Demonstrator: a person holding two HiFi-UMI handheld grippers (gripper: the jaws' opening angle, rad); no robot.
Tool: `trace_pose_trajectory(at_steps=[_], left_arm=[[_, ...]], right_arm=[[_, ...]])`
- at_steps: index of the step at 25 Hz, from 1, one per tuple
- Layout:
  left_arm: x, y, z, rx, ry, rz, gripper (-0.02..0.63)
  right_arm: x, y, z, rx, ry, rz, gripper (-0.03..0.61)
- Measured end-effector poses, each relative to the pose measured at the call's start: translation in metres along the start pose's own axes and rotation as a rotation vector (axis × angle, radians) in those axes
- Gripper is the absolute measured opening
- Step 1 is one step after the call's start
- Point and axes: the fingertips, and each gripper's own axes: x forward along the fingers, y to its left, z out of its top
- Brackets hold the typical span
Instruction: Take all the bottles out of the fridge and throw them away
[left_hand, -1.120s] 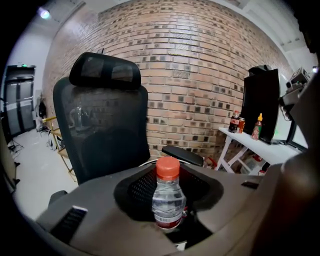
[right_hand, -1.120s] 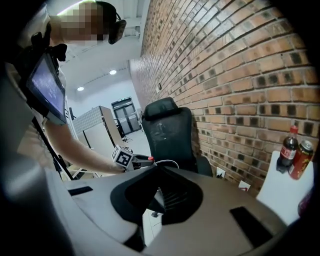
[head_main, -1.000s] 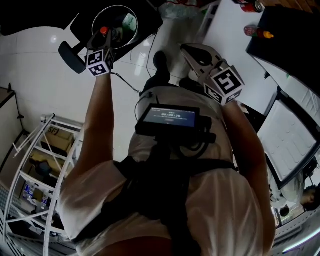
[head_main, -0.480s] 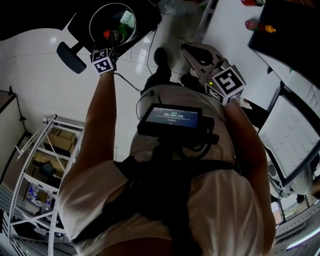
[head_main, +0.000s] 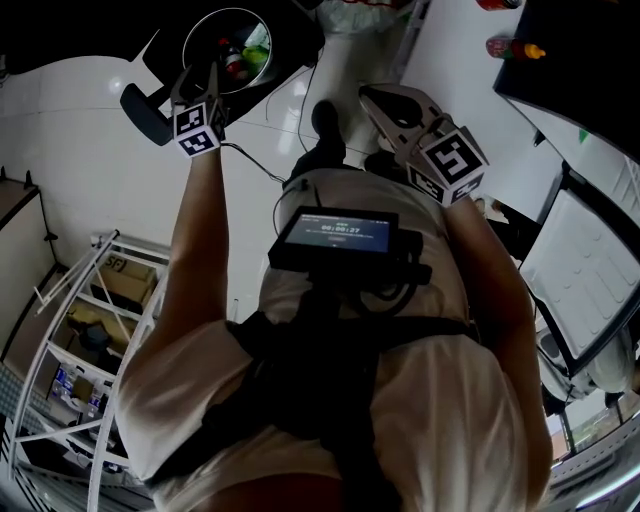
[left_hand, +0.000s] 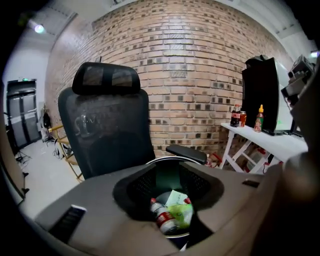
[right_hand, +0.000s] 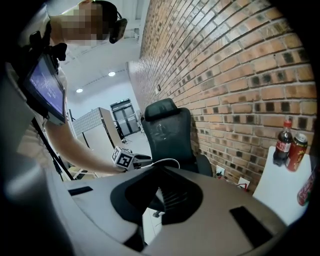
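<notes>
White tiled floor (head_main: 80, 150): round bin (head_main: 205, 40) stands on it, black office chair (left_hand: 107, 130) just beside. Bin holds red-labelled bottle (left_hand: 163, 218) and green wrapper (left_hand: 182, 212). White table (left_hand: 285, 145) against brick wall carries cola bottle (left_hand: 235, 115), can (left_hand: 243, 118), sauce bottle (left_hand: 260, 118) and black box (left_hand: 262, 95). Wire rack (head_main: 128, 243) also on floor, cardboard box (head_main: 125, 280) on its shelf.

I faced a black office chair (left_hand: 107, 130) before the brick wall (left_hand: 190, 60). A red can (right_hand: 298, 150) stood near the white table's (right_hand: 280, 195) wall-side corner.
</notes>
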Motion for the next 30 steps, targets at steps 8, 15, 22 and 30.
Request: trace_pose_trajectory(at_steps=[8,15,22,30], left_arm=[[-0.028,-0.015,0.03,0.025,-0.045,-0.026,0.161],[-0.059,-0.022,0.057,0.048,-0.085,-0.025,0.027],[-0.078,-0.053,0.092,0.124,-0.143,-0.093,-0.002],[-0.076,-0.118,0.135,0.133,-0.193,-0.239,0.0]], right_arm=[[-0.02,0.002,0.013,-0.018,-0.06,-0.009,-0.011],[-0.036,0.009,0.024,-0.02,-0.125,-0.031,-0.011],[-0.049,0.005,0.035,-0.029,-0.193,-0.05,-0.011],[-0.084,-0.005,0.041,-0.033,-0.26,-0.098,-0.011]])
